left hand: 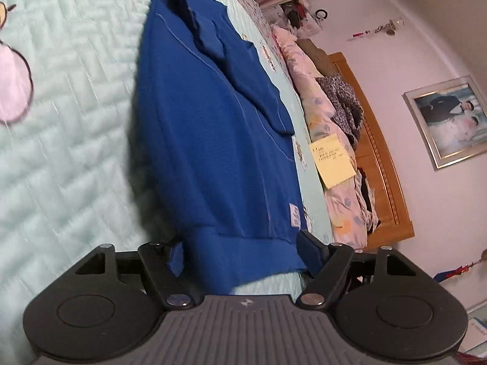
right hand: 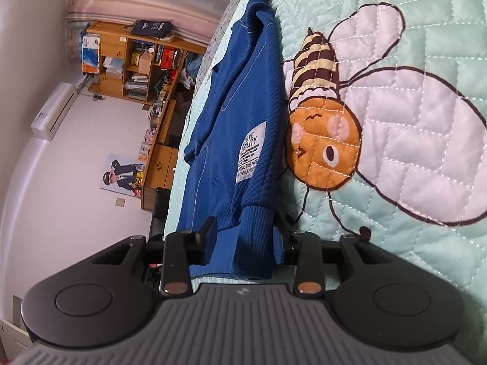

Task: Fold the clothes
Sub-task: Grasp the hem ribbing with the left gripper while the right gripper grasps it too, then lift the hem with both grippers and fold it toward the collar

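Bedroom, seen sideways from both wrists because each tool is rolled onto its edge. Pale walls, a wooden headboard (left hand: 380, 167) behind a heap of bedding in the left view, a cluttered bookshelf (right hand: 121, 60) in the right. Across most of both views, a mint quilted bedspread (left hand: 61, 152), stitched with a large bee (right hand: 322, 152).

Lying on that bedspread, lengthwise away from both cameras: the blue sweatshirt (left hand: 213, 152), already doubled over itself, folds bunched at the far end, white printed patch (right hand: 251, 152) facing up just beside the bee.

Nearest the lenses, the ribbed hem (left hand: 258, 243), reaching into both tools.

Left gripper (left hand: 243, 252): jaws wide, one on the bed side of the hem and one on the room side, cloth filling the gap. Impossible to tell from here whether the pads press on it.

Right gripper (right hand: 248, 237): narrower, closed on the ribbed band at its corner, fabric gathered between the pads.

Likely step: taking both hem corners to carry them toward the collar.

To do it well:
- Seat the left jaws deeper, past the ribbing, and close on every layer, not only the top one.
- Match the two grips in depth, so the edge stays straight.
- Lift just clear of the bedspread, keeping the hem taut between the hands.
- Carry both corners at one pace and lay them square on the far end.
- Watch for the lower layer slipping out.
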Demonstrator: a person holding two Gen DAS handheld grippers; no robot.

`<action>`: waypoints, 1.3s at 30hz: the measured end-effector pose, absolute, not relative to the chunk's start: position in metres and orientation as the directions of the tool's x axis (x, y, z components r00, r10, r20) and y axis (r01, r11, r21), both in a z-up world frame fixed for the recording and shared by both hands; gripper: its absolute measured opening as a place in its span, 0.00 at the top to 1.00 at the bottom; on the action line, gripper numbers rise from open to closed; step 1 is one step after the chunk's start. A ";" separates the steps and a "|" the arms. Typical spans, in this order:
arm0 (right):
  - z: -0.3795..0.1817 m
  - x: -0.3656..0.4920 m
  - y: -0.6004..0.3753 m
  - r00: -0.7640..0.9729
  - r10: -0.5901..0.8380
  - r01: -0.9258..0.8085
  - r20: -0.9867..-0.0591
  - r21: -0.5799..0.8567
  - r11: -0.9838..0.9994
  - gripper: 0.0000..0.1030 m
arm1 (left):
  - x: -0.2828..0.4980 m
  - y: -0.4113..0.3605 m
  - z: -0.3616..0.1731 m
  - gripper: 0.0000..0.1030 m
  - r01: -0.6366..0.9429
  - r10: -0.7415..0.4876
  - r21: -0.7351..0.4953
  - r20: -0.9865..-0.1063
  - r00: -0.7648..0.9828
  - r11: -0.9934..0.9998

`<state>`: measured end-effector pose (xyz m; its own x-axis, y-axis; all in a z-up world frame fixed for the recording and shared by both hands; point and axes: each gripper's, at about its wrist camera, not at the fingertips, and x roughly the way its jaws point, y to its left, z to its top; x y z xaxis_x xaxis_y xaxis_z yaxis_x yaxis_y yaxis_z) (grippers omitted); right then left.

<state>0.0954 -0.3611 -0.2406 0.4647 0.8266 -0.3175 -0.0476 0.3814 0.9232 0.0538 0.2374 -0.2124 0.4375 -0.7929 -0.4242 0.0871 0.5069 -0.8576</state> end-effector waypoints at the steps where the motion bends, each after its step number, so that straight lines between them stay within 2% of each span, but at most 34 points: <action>1: -0.240 0.095 -0.361 0.464 0.827 -0.055 -0.317 0.922 0.384 0.62 | 0.054 0.232 -0.212 0.26 0.079 -0.776 -0.842 -0.449 0.443 0.533; 3: -0.240 0.094 -0.360 0.467 0.827 -0.068 -0.313 0.920 0.387 0.62 | 0.057 0.222 -0.211 0.41 0.035 -0.717 -0.792 -0.531 0.452 0.609; 5: -0.239 0.092 -0.358 0.478 0.818 -0.083 -0.320 0.910 0.405 0.66 | 0.061 0.211 -0.206 0.76 -0.001 -0.644 -0.725 -0.613 0.458 0.689; 6: -0.237 0.090 -0.356 0.484 0.809 -0.089 -0.332 0.902 0.423 0.68 | 0.062 0.206 -0.204 0.84 -0.012 -0.607 -0.688 -0.648 0.459 0.726; 7: -0.236 0.089 -0.355 0.490 0.801 -0.095 -0.344 0.892 0.441 0.72 | 0.062 0.201 -0.202 0.86 -0.015 -0.585 -0.666 -0.666 0.462 0.746; 11: -0.234 0.085 -0.352 0.514 0.769 -0.091 -0.381 0.867 0.490 0.85 | 0.059 0.188 -0.191 0.90 -0.037 -0.507 -0.595 -0.714 0.483 0.803; 15: -0.231 0.082 -0.347 0.535 0.763 -0.064 -0.364 0.883 0.466 0.87 | 0.054 0.183 -0.181 0.91 -0.087 -0.440 -0.550 -0.744 0.503 0.830; 18: -0.233 0.080 -0.351 0.563 0.783 -0.046 -0.264 0.936 0.349 0.87 | 0.048 0.198 -0.179 0.92 -0.148 -0.461 -0.618 -0.705 0.539 0.772; 23: -0.229 0.078 -0.356 0.594 0.800 -0.076 -0.087 0.984 0.164 0.88 | 0.033 0.213 -0.159 0.92 -0.114 -0.502 -0.709 -0.594 0.629 0.696; 25: -0.224 0.080 -0.354 0.594 0.804 -0.100 -0.040 0.987 0.123 0.88 | 0.030 0.214 -0.152 0.92 -0.109 -0.501 -0.717 -0.579 0.643 0.689; 32: -0.208 0.075 -0.352 0.587 0.807 -0.169 0.067 0.985 0.041 0.88 | 0.005 0.211 -0.122 0.92 -0.022 -0.505 -0.726 -0.500 0.704 0.687; 39: -0.206 0.056 -0.362 0.578 0.809 -0.202 0.107 0.979 0.015 0.88 | -0.023 0.206 -0.105 0.92 0.041 -0.531 -0.718 -0.473 0.703 0.694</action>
